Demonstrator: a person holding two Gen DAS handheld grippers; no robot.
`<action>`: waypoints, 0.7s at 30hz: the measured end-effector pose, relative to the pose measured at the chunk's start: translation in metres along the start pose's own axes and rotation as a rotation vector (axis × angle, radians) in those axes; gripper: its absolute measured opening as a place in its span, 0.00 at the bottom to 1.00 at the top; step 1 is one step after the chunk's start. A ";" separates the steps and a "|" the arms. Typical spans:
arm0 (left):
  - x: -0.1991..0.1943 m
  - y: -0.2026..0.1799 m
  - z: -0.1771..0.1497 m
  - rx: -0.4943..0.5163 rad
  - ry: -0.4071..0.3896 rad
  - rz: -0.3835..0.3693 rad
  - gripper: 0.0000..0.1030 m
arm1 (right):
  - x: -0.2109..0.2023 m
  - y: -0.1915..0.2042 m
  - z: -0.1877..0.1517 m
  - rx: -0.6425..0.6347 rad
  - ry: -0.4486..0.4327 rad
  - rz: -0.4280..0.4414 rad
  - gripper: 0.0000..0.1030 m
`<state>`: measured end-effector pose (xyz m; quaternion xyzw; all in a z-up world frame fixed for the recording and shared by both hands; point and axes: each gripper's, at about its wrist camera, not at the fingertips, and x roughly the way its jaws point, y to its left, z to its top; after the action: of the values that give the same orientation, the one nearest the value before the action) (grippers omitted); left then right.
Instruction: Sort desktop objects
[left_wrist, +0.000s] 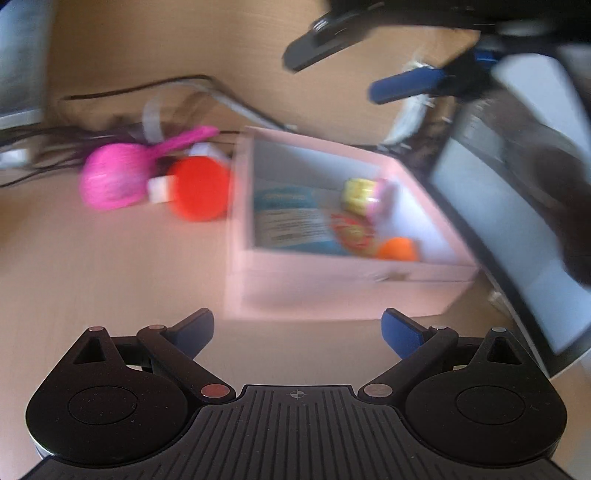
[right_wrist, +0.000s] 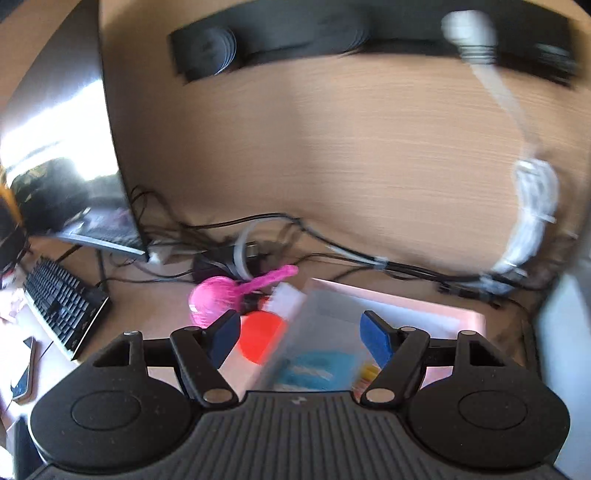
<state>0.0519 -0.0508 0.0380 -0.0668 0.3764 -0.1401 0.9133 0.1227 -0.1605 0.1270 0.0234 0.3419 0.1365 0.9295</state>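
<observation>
Pink brush (left_wrist: 110, 175) and red lid (left_wrist: 199, 188) beside pink box (left_wrist: 332, 291); cables (right_wrist: 332, 251) behind.

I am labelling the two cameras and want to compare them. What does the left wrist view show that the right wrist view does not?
Only the left wrist view: the orange ball and yellow item inside the box, and the right gripper above it, open.

Only the right wrist view: the black keyboard and a phone at the far left.

Both: the pink-white box, red round object and pink object.
</observation>
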 end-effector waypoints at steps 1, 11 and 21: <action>-0.010 0.010 -0.007 -0.019 -0.017 0.038 0.97 | 0.015 0.009 0.006 -0.016 0.023 0.018 0.70; -0.067 0.086 -0.073 -0.138 -0.094 0.342 0.98 | 0.188 0.036 0.063 -0.068 0.233 -0.085 0.40; -0.071 0.092 -0.074 -0.167 -0.142 0.325 1.00 | 0.185 0.044 0.039 -0.087 0.455 0.087 0.35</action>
<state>-0.0301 0.0577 0.0122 -0.0903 0.3272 0.0459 0.9395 0.2719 -0.0665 0.0461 -0.0331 0.5349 0.1929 0.8219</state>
